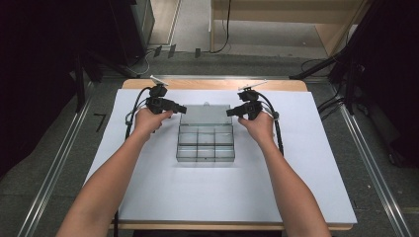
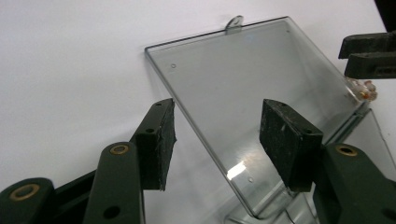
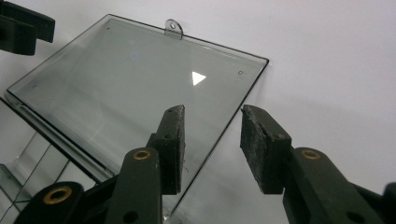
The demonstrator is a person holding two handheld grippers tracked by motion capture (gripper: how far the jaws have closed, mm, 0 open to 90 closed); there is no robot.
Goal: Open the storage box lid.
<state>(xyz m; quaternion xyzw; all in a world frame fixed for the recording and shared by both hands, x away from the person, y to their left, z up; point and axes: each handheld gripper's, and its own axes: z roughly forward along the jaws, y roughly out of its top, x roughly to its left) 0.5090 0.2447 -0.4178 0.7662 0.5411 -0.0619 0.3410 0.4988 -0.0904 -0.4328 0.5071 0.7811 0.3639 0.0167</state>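
Note:
A clear plastic compartment box [image 1: 205, 145] stands mid-table on the white sheet, its lid [image 1: 205, 114] swung back and lying flat behind it. The lid's small hang tab [image 2: 235, 23] [image 3: 173, 28] points away from me. My left gripper [image 1: 182, 109] [image 2: 217, 140] is at the lid's left side, open, with the lid [image 2: 243, 93] edge between its pads and untouched. My right gripper [image 1: 230, 112] [image 3: 210, 149] is at the lid's right side, also open, and straddles the edge of the lid [image 3: 126, 84] without pressing it. Each gripper view shows the other gripper's jaws at a top corner.
The white sheet [image 1: 163, 197] covers a wooden table [image 1: 212, 84]. Cables trail from both grippers across the sheet. Metal floor rails [image 1: 54, 168] run along both sides, and dark stands [image 1: 356, 74] and cables sit beyond the table's far corners.

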